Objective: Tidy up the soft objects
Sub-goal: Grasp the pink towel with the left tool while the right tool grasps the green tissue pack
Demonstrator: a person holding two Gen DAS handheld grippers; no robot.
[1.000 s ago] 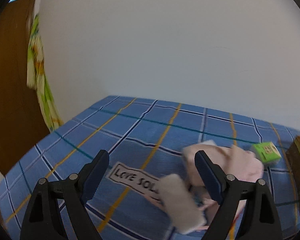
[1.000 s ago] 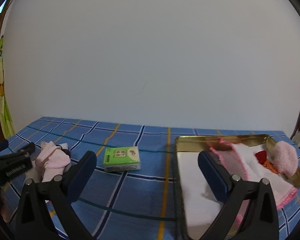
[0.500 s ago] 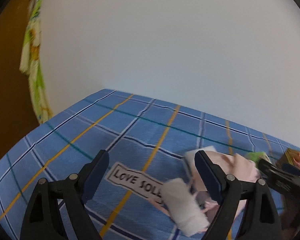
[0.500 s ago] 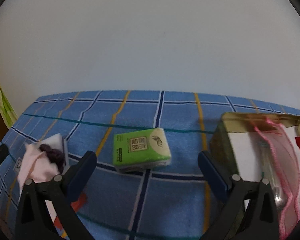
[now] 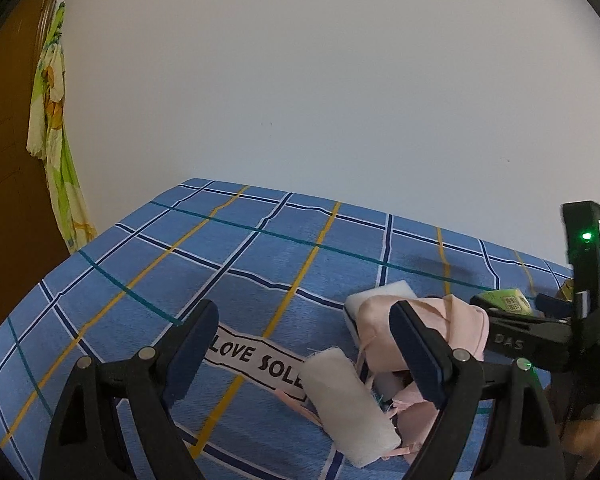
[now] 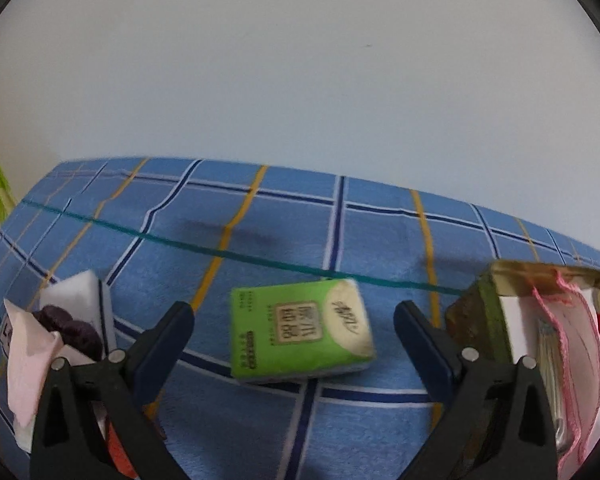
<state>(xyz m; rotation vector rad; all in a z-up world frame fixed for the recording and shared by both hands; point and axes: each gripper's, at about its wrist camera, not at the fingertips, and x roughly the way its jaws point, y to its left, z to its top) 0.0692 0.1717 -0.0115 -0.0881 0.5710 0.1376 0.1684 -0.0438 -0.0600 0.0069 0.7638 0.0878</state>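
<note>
Soft things lie in a heap at the left of a blue plaid cloth (image 5: 260, 264) that covers the desk: a pink cloth (image 5: 456, 328), a white sponge (image 5: 380, 300), a white roll (image 5: 348, 400) and a dark purple clump (image 6: 70, 326), on and beside a white label reading "LOVE SOLE" (image 5: 256, 358). Right of the heap, a green tissue pack (image 6: 300, 332) lies flat on the plaid, apart from the heap and from a gold tin (image 6: 484, 312) at the right edge, which holds a white cloth with pink trim (image 6: 572, 344). The left gripper (image 5: 304, 350) hangs over the heap, jaws spread wide and holding nothing. The right gripper (image 6: 294, 344) hangs just above the tissue pack, jaws spread to either side of it without touching. A plain white wall (image 5: 320, 100) backs the desk; at far left a brown door (image 5: 4, 168) has a yellow-green floral cloth (image 5: 54, 128) hanging by it.
</note>
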